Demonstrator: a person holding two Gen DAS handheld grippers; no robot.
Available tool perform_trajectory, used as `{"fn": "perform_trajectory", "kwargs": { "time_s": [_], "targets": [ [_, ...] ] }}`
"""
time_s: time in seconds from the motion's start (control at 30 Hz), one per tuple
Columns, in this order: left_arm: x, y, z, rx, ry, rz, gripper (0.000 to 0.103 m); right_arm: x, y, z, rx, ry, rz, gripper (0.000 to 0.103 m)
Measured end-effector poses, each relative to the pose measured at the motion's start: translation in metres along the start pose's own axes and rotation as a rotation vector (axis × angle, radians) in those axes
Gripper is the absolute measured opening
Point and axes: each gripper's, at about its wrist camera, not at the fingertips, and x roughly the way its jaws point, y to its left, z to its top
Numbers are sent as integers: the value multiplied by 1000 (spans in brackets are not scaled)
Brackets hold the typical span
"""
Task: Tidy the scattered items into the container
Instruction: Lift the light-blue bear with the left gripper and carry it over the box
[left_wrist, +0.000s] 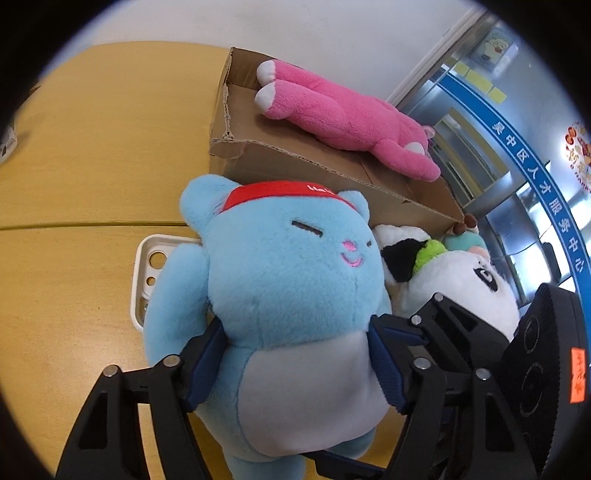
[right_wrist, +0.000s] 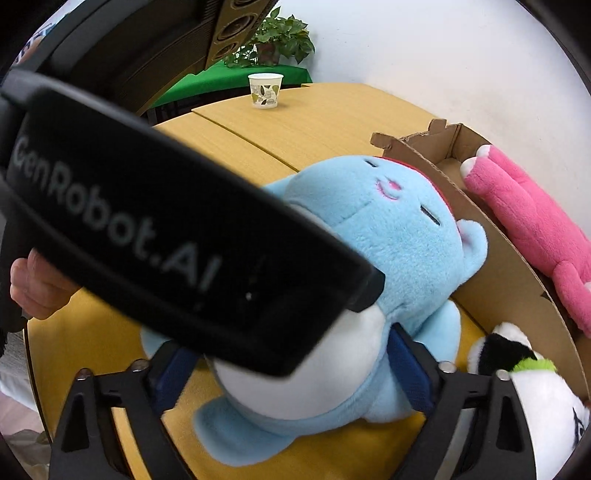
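A blue plush bear (left_wrist: 291, 280) with a red headband and pale belly is squeezed at the waist between my left gripper's (left_wrist: 299, 365) blue pads. My right gripper (right_wrist: 291, 373) is also shut on the same blue bear (right_wrist: 399, 243), low on its body. The bear is held just in front of the cardboard box (left_wrist: 314, 162), which holds a pink plush (left_wrist: 351, 114). The box (right_wrist: 491, 266) and pink plush (right_wrist: 532, 218) show at the right of the right wrist view. A panda plush (left_wrist: 465, 280) lies beside the box, right of the bear.
A white phone case (left_wrist: 146, 273) lies on the yellow wooden table (left_wrist: 92, 147) behind the bear's arm. A paper cup (right_wrist: 265, 90) stands at the table's far edge. The left gripper's black body (right_wrist: 147, 221) crosses the right wrist view. Glass doors are at the right.
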Motion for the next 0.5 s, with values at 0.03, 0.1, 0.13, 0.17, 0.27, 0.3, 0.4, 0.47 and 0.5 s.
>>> {"fn": "perform_trajectory", "kwargs": {
  "time_s": [0.03,0.1,0.13,0.17,0.27,0.3,0.4,0.47,0.5],
  "targets": [
    [-3,-2,-1,-1,-6,0,63,-2,1,-2,-9,-10,-7,88],
    [-6,-7,-2,0,-14,11,61,-8,3,-6,-14,-32,-17,81],
    [-7,-10,-3,3,-17,18,61,-11,3,-7,-7,-39,-17,80],
    [-9,-13,-4,5,-23,23,61,-13,3,-8,-1,-44,-16,79],
    [-16,-23,-5,6,-35,24,60,-23,5,-13,1,-61,-27,76],
    [-20,-27,-5,10,-44,22,60,-28,6,-14,-2,-66,-34,76],
    [-38,-47,3,41,-89,19,60,-47,6,-13,-7,-97,-59,75],
    [-53,-62,14,70,-122,20,60,-63,4,-8,-7,-124,-79,75],
    [-60,-71,21,91,-139,21,60,-73,2,-5,-8,-143,-92,75]
  ]
}}
